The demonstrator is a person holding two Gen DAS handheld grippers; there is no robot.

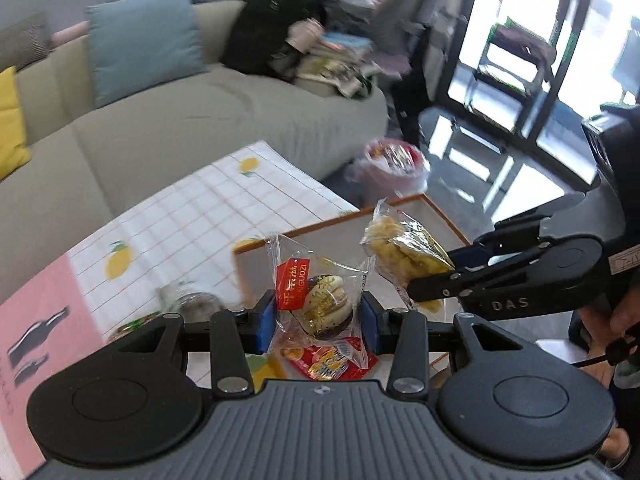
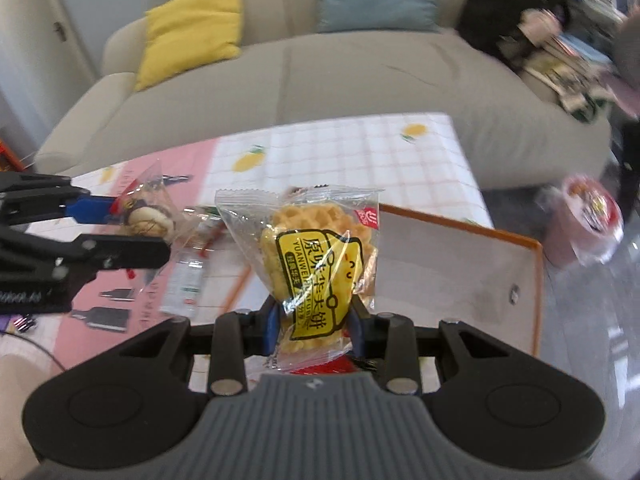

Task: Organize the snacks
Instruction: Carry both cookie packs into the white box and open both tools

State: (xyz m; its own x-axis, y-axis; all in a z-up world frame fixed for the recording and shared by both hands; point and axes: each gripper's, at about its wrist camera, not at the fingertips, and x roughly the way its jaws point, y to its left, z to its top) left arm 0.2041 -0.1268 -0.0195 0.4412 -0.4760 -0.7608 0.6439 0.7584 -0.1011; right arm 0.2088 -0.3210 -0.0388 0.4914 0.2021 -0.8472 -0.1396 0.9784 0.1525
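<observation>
Snacks are in both of my tools right now, each lifted clear of the tabletop. My left gripper is clenched on the sandwich-biscuit packet, its blue pads pressing the clear wrapper from either side so the biscuit hangs upright between them. My right gripper is clamped low on the waffle packet, which stands tall above the jaws; I judge the low grasp leaves the free end ready to go down first. Both packets hang over the near edge of the orange-rimmed tray, which sits at the right end of the lemon-print tablecloth, so I take the tray as their destination. Other wrapped snacks lie on the tabletop beneath my left tool, still to be sorted. A small bottle lies on its side near the pink mat.
</observation>
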